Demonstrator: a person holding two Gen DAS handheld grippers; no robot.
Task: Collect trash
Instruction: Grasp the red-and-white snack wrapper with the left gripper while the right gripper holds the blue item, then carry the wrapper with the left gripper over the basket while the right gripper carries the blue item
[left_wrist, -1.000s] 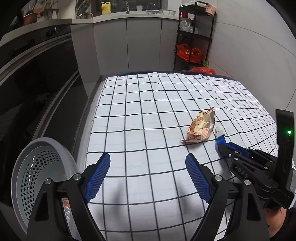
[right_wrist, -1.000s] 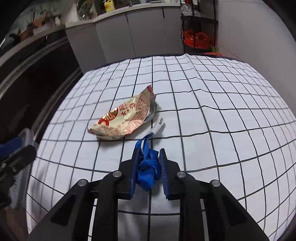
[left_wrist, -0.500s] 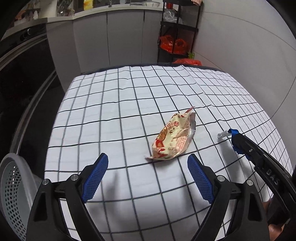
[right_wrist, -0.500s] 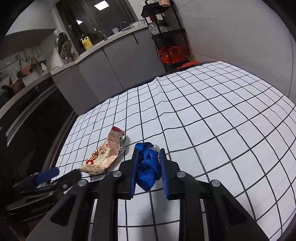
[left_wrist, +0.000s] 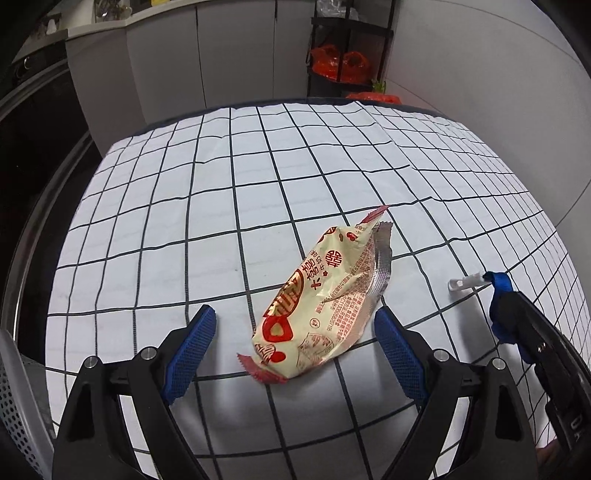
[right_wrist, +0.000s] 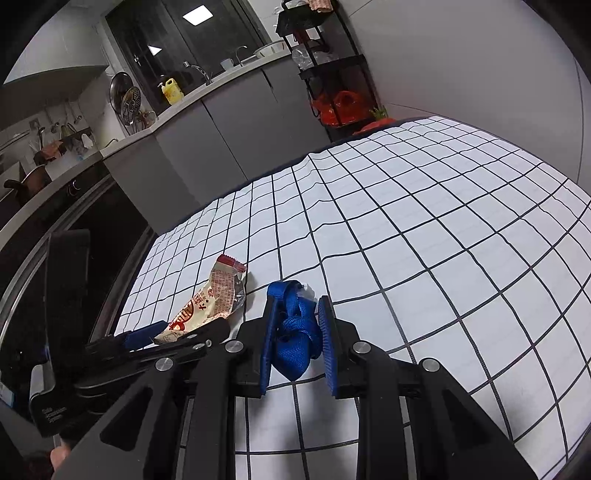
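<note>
A crumpled cream-and-red snack wrapper (left_wrist: 328, 299) lies on the checked tablecloth (left_wrist: 221, 221). My left gripper (left_wrist: 295, 317) is open just above the cloth, one blue pad on each side of the wrapper's near end, neither touching it. To its right, my right gripper (left_wrist: 517, 317) is shut on a blue woven strap (left_wrist: 500, 284) with a white clip (left_wrist: 465, 283) sticking out ahead. In the right wrist view the strap (right_wrist: 295, 332) sits bunched between the pads of the right gripper (right_wrist: 299, 306). The wrapper (right_wrist: 210, 299) and the left gripper (right_wrist: 177, 332) are at the lower left.
A grey perforated basket (left_wrist: 14, 406) shows at the lower left edge, off the table's side. Beyond the far table edge stand grey kitchen cabinets (left_wrist: 236, 55) and a black rack with orange bags (left_wrist: 340, 62). A white wall (left_wrist: 480, 74) runs along the right.
My left gripper has moved forward and down to the wrapper, which now lies between its fingers; the basket has slid to the frame's edge. The right gripper rolled and tilted up, still holding the strap.
</note>
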